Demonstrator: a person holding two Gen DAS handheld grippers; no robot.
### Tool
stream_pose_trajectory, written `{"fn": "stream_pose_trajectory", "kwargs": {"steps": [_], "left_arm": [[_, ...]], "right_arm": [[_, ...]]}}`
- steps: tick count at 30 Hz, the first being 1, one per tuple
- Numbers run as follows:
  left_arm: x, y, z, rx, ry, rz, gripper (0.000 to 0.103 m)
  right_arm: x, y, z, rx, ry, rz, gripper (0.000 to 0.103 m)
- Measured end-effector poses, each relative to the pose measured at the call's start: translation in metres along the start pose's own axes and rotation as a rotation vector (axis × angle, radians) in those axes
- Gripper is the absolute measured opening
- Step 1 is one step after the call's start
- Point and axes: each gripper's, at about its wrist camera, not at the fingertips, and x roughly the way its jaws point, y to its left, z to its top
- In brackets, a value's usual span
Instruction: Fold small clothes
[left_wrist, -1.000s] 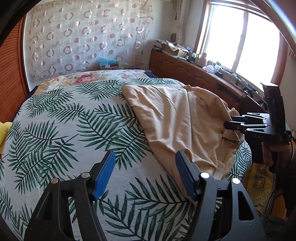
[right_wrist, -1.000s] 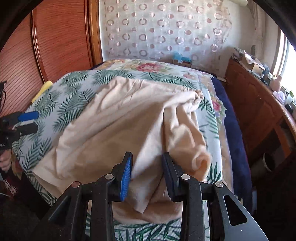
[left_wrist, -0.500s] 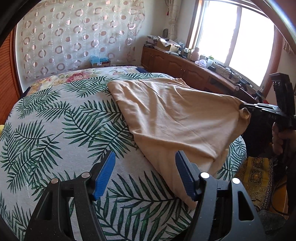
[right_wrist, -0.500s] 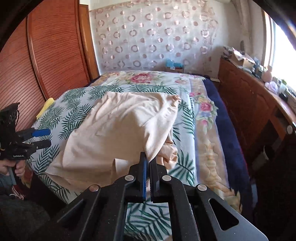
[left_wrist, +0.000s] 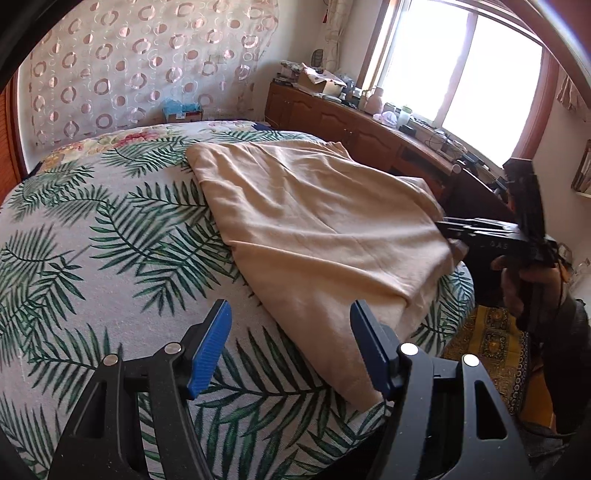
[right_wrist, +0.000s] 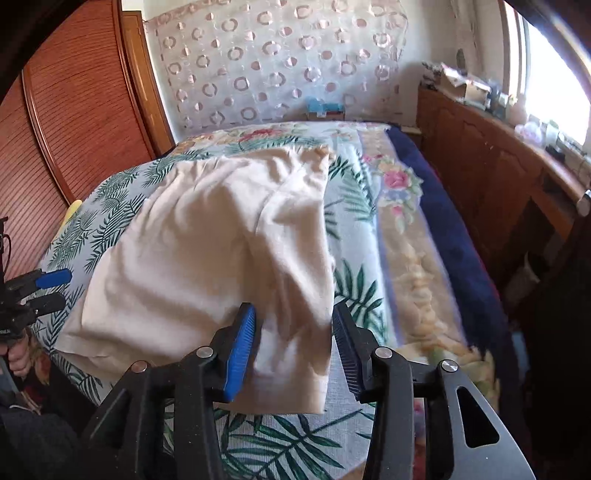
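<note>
Beige garment (right_wrist: 221, 251) between opening right hand-held gripper (right_wrist: 293, 328) jaws

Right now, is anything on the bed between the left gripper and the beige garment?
Nothing visible. Only bare leaf-print bedspread lies between the open left gripper and the beige garment, whose near corner already reaches its right-hand finger.

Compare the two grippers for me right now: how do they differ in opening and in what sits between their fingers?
The left gripper stands wide open; the right gripper is narrower, its jaws opening. Only the palm-leaf bedspread shows between the left gripper's fingers, with the beige garment beside one pad; the right gripper has a fold of that garment hanging between its fingers, the pads not pressing it. Both have blue pads and point down at the bed.
</note>
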Motion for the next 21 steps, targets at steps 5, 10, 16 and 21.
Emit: {"fn": "stream_pose_trajectory", "kwargs": {"steps": [5, 10, 16, 21], "left_arm": [[0.008, -0.007, -0.004, 0.009, 0.036, -0.015, 0.060], [0.017, -0.008, -0.011, -0.015, 0.086, -0.058, 0.055], [0.019, -0.015, -0.014, -0.001, 0.097, -0.060, 0.052], [0.021, -0.012, -0.012, -0.013, 0.109, -0.094, 0.011]], "right_arm": [[0.024, -0.005, -0.001, 0.007, 0.037, -0.003, 0.053], [0.027, -0.005, -0.001, 0.015, 0.012, -0.003, 0.054], [0.027, 0.005, -0.007, -0.011, 0.020, 0.066, 0.026], [0.029, 0.009, -0.004, -0.021, 0.026, 0.103, 0.010]]}}
